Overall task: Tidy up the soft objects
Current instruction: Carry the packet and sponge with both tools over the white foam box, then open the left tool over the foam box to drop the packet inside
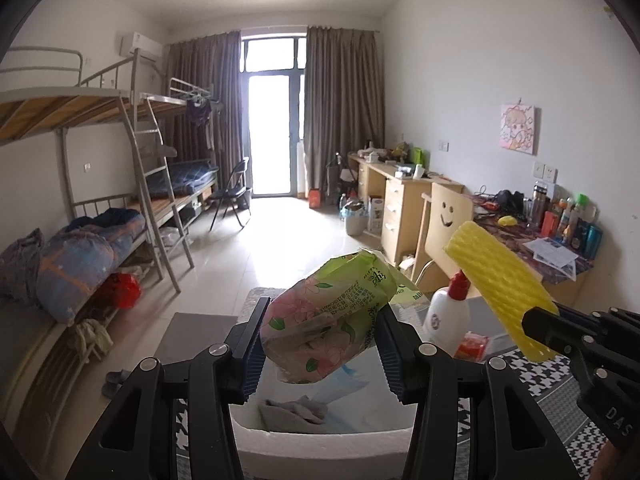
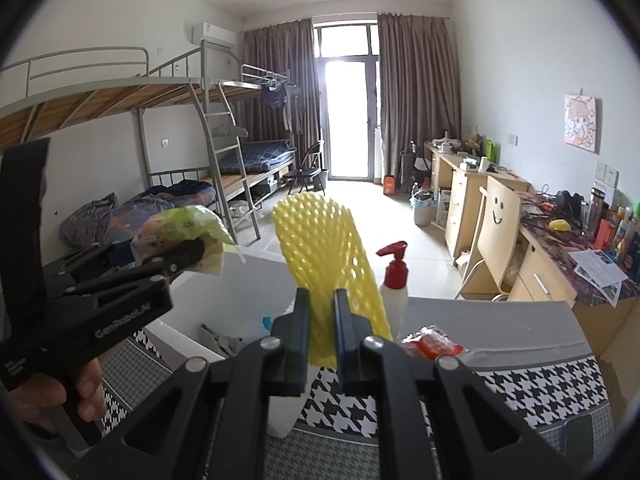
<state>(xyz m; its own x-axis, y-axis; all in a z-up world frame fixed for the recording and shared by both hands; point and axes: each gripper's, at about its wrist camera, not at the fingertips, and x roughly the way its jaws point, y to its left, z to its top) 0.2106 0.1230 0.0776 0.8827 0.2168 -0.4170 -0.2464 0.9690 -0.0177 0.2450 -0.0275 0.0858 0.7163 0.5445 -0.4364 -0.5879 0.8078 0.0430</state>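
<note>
The left gripper is clenched on a soft tissue pack in green and pink floral wrap, held clear above the white foam box. The right gripper is clamped on the lower end of a yellow foam net sleeve, which stands up from between the fingers, tilted slightly. Both soft items are in the air; neither touches the box.

Judgement on the step in hand: both items appear bound for the box. The pack is squashed between the pads, so it should be lowered well inside the walls before release, away from the rim. The sleeve is light and floppy; it would be best set in low, one item at a time, so the grippers do not foul each other.

The left wrist view shows the box interior: a grey cloth and something pale blue already lie inside. It shows the right gripper only from the side. The right wrist view shows the person's hand on the left gripper's handle, the houndstooth-patterned surface, and a red packet beside the white pump bottle.
</note>
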